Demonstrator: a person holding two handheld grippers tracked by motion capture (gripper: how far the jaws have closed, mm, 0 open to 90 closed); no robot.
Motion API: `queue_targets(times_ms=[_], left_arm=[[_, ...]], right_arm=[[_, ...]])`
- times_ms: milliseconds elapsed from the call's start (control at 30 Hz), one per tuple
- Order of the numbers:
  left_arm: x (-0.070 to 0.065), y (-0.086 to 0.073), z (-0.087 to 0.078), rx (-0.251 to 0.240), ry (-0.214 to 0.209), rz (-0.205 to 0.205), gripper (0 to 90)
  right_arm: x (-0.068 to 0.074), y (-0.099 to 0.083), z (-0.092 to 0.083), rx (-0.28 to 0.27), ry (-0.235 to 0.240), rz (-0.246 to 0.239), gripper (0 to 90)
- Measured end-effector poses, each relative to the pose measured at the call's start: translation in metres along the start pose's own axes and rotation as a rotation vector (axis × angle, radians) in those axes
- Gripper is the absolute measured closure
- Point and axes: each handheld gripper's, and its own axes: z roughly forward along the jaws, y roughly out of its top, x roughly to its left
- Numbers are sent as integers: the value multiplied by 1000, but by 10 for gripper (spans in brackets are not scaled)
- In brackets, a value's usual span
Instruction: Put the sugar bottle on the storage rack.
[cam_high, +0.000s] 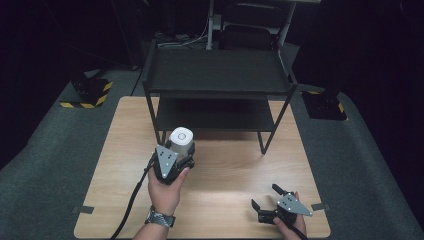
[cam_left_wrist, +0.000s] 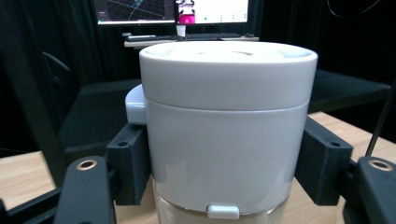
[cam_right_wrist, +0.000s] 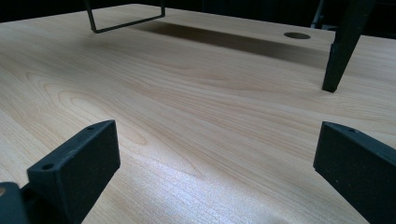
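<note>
Left gripper (cam_high: 173, 161) closed on a white cylindrical container (cam_high: 181, 141), jaws pressing its two sides just under the lid seam; the left gripper view shows both black pads flat against the white wall (cam_left_wrist: 224, 140), a clear lower section beneath, and a small white tab at the front. Container sits upright in front of the black two-tier shelf (cam_high: 216, 75), roughly level with the shelf's front left leg; whether its base rests on the wooden table (cam_high: 225, 165) or is lifted just clear, I cannot tell. Right gripper (cam_high: 266, 201) lies low near the table's front right corner, well apart from the container, jaws spread wide with nothing between them; its own view looks across bare wood toward a shelf leg (cam_right_wrist: 343, 46). Judgement: the step in hand looks like carrying the container, gripped and ready, probably toward one of the shelf tiers. Next move would call for keeping the container upright, raising it enough to clear the front rail of the chosen tier, then easing forward between the uprights before setting down. Grip sits high on the body, so tilt at the base is the thing to watch.
</note>
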Motion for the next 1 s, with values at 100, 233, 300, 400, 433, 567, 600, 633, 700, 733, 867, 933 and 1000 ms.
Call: queue_targets(times_ms=[100, 233, 300, 400, 433, 567, 600, 633, 700, 733, 867, 933, 1000], left_arm=[[-2, 7, 4, -11, -5, -6, 310], [-5, 17, 11, -26, -11, -12, 310], [-8, 21, 15, -36, -10, -10, 310], [-9, 27, 20, -44, -8, -8, 310], [-9, 29, 22, -46, -8, -8, 310], [-10, 34, 31, -52, -1, -6, 310], [-10, 34, 35, -56, 3, -10, 310], [-10, 35, 38, -58, 6, -11, 310], [-10, 36, 43, -64, 13, -14, 310], [-9, 37, 46, -65, 16, -9, 310], [-8, 40, 58, -66, 31, -10, 310], [-7, 42, 65, -70, 42, -13, 310], [-7, 42, 70, -71, 54, -11, 310]], right_arm=[[0, 0, 0, 0, 2, 0, 0], [-1, 0, 0, -1, 4, 1, 0], [-1, 0, 0, -2, 5, 1, 0], [-1, -1, 0, -4, 6, 3, 0], [-1, -1, 0, -4, 7, 3, 0], [-2, -1, 0, -6, 9, 6, 0], [-2, -1, -1, -6, 9, 7, 0], [-2, -1, -1, -6, 10, 8, 0], [-2, -1, -1, -6, 10, 10, 0], [-2, -1, -1, -7, 10, 11, 0], [-2, -2, -1, -10, 12, 12, 0], [-3, -2, -1, -12, 13, 14, 0], [-4, -2, -1, -15, 15, 14, 0]])
